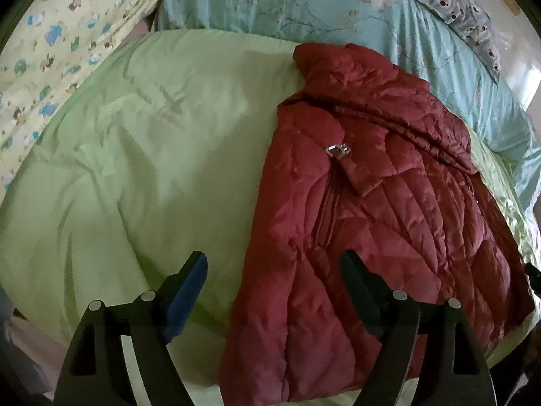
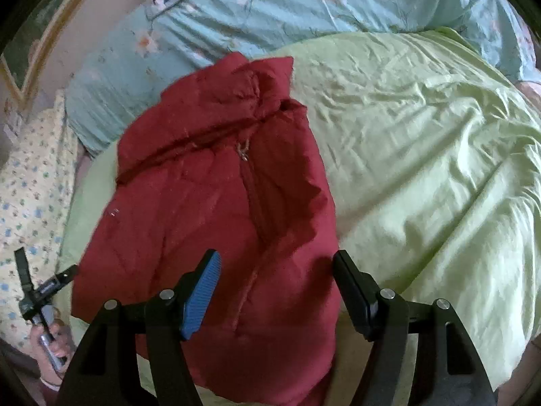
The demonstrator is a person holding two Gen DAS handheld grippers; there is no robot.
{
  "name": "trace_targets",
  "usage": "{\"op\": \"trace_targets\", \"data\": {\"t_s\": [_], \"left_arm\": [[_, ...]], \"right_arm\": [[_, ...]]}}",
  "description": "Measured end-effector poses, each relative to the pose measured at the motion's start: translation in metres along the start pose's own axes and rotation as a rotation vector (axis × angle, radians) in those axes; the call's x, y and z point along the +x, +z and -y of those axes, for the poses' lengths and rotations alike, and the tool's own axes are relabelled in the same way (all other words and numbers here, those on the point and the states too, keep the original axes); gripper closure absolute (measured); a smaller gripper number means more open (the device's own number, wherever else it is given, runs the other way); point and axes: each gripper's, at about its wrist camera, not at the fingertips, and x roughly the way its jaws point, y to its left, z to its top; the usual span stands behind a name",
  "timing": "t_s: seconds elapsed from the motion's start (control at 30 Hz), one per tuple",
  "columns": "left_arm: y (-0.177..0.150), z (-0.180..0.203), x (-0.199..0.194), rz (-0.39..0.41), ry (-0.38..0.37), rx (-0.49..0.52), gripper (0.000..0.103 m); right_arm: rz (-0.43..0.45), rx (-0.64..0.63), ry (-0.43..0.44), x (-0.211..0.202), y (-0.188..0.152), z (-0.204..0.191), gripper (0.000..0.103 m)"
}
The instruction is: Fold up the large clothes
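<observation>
Left claw (image 1: 274, 284) wide (empty), red jacket (image 1: 372, 209), green duvet (image 1: 135, 155)

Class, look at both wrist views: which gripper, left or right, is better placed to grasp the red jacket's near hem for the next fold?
Probably the right gripper: its open jaws straddle the red jacket near the hem. The left gripper, also open, sits over the jacket's side edge.

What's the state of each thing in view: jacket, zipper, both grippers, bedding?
red puffer jacket: lying on the bed, narrowed, sides seemingly folded in, collar at far end
jacket zipper: closed up to the collar
left gripper: jaws open, holding nothing, over the jacket's near hem
right gripper: jaws open, holding nothing, over the jacket's lower part
green quilt: spread under the jacket, wrinkled
</observation>
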Motion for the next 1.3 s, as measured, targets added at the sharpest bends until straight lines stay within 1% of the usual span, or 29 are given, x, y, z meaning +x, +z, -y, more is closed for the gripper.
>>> {"op": "trace_targets", "data": {"t_s": [0.13, 0.27, 0.33, 0.37, 0.4, 0.5, 0.57, 0.6, 0.67, 0.77, 0.83, 0.93, 1.03, 1.17, 1.2, 1.23, 1.27, 1.3], "left_arm": [[-0.004, -0.004, 0.008, -0.024, -0.001, -0.009, 0.022], [-0.009, -0.006, 0.018, -0.049, -0.011, -0.014, 0.022], [-0.013, -0.008, 0.022, -0.062, -0.030, -0.012, 0.022], [-0.014, -0.008, 0.024, -0.065, -0.036, -0.011, 0.022], [-0.015, -0.009, 0.024, -0.066, -0.045, -0.008, 0.022], [-0.019, -0.010, 0.027, -0.074, -0.079, 0.001, 0.025], [-0.020, -0.009, 0.027, -0.078, -0.109, 0.009, 0.038], [-0.022, -0.008, 0.027, -0.084, -0.134, 0.014, 0.040], [-0.024, -0.004, 0.028, -0.089, -0.156, 0.029, 0.041], [-0.027, -0.001, 0.030, -0.099, -0.153, 0.050, 0.041], [-0.027, -0.002, 0.032, -0.105, -0.158, 0.050, 0.041], [-0.028, -0.004, 0.034, -0.115, -0.170, 0.043, 0.041], [-0.029, -0.003, 0.035, -0.118, -0.171, 0.047, 0.041], [-0.032, 0.003, 0.033, -0.119, -0.171, 0.058, 0.042], [-0.033, 0.003, 0.032, -0.117, -0.177, 0.060, 0.045], [-0.033, 0.004, 0.032, -0.116, -0.187, 0.063, 0.055], [-0.034, 0.005, 0.030, -0.110, -0.196, 0.068, 0.065], [-0.035, 0.004, 0.029, -0.105, -0.199, 0.070, 0.069]], "right_arm": [[-0.030, 0.007, -0.051, 0.007, -0.006, 0.004, 0.033], [-0.051, 0.017, -0.030, 0.011, -0.013, 0.010, 0.033], [-0.057, 0.018, -0.014, 0.010, -0.016, 0.011, 0.034], [-0.059, 0.015, -0.006, 0.009, -0.017, 0.011, 0.040], [-0.063, 0.014, 0.003, 0.009, -0.018, 0.012, 0.050], [-0.073, 0.013, 0.026, 0.006, -0.021, 0.013, 0.065], [-0.077, 0.008, 0.029, 0.005, -0.022, 0.013, 0.067], [-0.077, 0.009, 0.036, 0.004, -0.023, 0.014, 0.067], [-0.086, 0.026, 0.047, 0.004, -0.024, 0.015, 0.064], [-0.099, 0.044, 0.045, 0.006, -0.025, 0.018, 0.062], [-0.111, 0.050, 0.041, 0.008, -0.027, 0.019, 0.059], [-0.125, 0.044, 0.039, 0.009, -0.029, 0.018, 0.058], [-0.126, 0.045, 0.059, 0.007, -0.031, 0.017, 0.055], [-0.132, 0.039, 0.064, 0.009, -0.032, 0.016, 0.052], [-0.137, 0.036, 0.066, 0.011, -0.032, 0.016, 0.052], [-0.140, 0.031, 0.066, 0.012, -0.032, 0.015, 0.052], [-0.142, 0.024, 0.067, 0.012, -0.032, 0.014, 0.057], [-0.140, 0.014, 0.075, 0.012, -0.032, 0.013, 0.064]]}}
